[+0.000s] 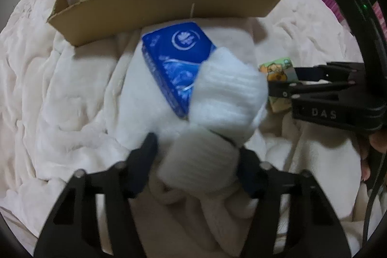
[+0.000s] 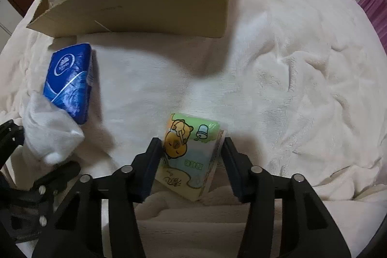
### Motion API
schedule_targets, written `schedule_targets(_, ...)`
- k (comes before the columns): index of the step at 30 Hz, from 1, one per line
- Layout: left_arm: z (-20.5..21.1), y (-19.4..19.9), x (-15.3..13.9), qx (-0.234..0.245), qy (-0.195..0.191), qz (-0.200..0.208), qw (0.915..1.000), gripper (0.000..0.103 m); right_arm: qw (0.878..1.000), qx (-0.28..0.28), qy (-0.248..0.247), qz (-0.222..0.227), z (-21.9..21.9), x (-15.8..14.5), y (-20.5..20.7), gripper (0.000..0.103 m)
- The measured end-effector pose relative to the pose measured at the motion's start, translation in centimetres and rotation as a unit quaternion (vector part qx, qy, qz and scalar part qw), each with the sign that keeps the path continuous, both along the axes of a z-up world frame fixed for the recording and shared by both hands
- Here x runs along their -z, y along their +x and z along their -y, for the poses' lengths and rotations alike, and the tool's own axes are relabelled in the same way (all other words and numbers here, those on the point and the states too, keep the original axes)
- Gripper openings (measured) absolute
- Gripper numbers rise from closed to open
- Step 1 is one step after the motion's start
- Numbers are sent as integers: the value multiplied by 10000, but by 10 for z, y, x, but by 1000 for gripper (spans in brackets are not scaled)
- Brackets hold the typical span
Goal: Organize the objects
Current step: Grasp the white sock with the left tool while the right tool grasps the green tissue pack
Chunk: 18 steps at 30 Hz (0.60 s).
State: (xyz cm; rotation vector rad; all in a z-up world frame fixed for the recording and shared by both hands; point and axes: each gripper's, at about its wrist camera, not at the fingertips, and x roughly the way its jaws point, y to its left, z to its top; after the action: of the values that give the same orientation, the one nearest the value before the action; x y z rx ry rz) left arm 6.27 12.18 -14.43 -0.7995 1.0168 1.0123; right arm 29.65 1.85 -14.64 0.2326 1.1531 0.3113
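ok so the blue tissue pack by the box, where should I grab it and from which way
Take the blue tissue pack across its two long sides, near the end facing the cardboard box, coming down from above. It lies flat on the blanket, so those narrow sides should fit between the fingers, and the white sock overlaps its near end.

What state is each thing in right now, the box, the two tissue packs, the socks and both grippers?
Cardboard box: open-topped, already holding bagged items and grey cloth.
Blue tissue pack: lying flat, sealed, partly under the socks.
White socks: between the left gripper fingers, grip unclear.
Cartoon tissue pack: tilted between the right gripper fingers.
White blanket: rumpled.
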Motion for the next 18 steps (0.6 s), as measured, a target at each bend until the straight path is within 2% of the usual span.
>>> schedule_targets(5, 8, -6, -9, -48, 198, 119, 9997, 40, 9987, 288, 113, 394, 10, -13, -15, 43)
schedule_targets(12, 28, -13, -35, 80, 600, 316, 9977, 36, 9937, 699, 312, 820, 28, -35, -47, 42)
schedule_targets(18, 37, -21, -59, 82, 843, 451, 9954, 34, 9904, 822, 372, 1049, 31, -54, -73, 42)
